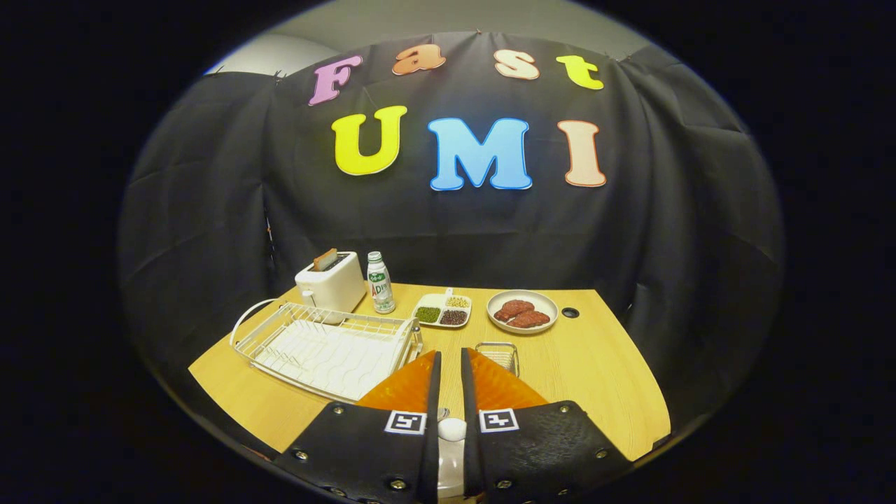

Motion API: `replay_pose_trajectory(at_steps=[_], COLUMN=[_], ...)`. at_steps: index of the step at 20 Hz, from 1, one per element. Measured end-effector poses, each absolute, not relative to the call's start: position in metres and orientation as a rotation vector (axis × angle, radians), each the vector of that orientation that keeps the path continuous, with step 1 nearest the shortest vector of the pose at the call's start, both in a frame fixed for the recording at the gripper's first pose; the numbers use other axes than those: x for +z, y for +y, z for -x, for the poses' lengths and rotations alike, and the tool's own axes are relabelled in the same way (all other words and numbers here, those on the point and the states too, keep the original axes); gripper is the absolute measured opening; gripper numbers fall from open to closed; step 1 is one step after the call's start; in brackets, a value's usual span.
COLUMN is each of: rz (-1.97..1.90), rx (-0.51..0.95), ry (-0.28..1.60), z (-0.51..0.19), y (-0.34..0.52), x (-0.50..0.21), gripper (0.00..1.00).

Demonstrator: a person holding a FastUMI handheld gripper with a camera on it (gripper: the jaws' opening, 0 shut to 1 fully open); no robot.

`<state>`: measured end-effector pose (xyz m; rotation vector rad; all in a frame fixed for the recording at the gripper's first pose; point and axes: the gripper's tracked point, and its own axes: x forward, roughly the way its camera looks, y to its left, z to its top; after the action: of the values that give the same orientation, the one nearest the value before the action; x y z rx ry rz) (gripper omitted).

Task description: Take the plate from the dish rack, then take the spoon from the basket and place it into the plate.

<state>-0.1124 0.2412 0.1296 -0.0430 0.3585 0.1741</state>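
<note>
- gripper [448, 360] fingers nearly closed, narrow gap, white spoon [451, 428] handle seen low between them, grip unclear
- basket [498, 353] just beyond fingertips
- dish rack [329, 346] ahead-left

A light wooden table [595, 364] carries a white wire dish rack [325, 346] at the near left, with a white toaster [330, 283] and a small white plastic bottle [380, 282] behind it. Farther right stand a white divided tray of grains [442, 310] and a round grey plate of brown meat [522, 311]. A small wire basket [498, 354] sits just ahead of the fingers.
</note>
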Motion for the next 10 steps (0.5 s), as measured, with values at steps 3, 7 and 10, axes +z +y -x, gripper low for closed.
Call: replay_pose_trajectory(at_steps=[3,7,10], rz=[0.035,0.047,0.080], rx=[0.182,0.194,0.211], ry=[0.418,0.488,0.515], z=[0.115,0.119,0.120], y=[0.249,0.260,0.271], x=[0.110,0.087,0.075], gripper=[0.13,0.13,0.13])
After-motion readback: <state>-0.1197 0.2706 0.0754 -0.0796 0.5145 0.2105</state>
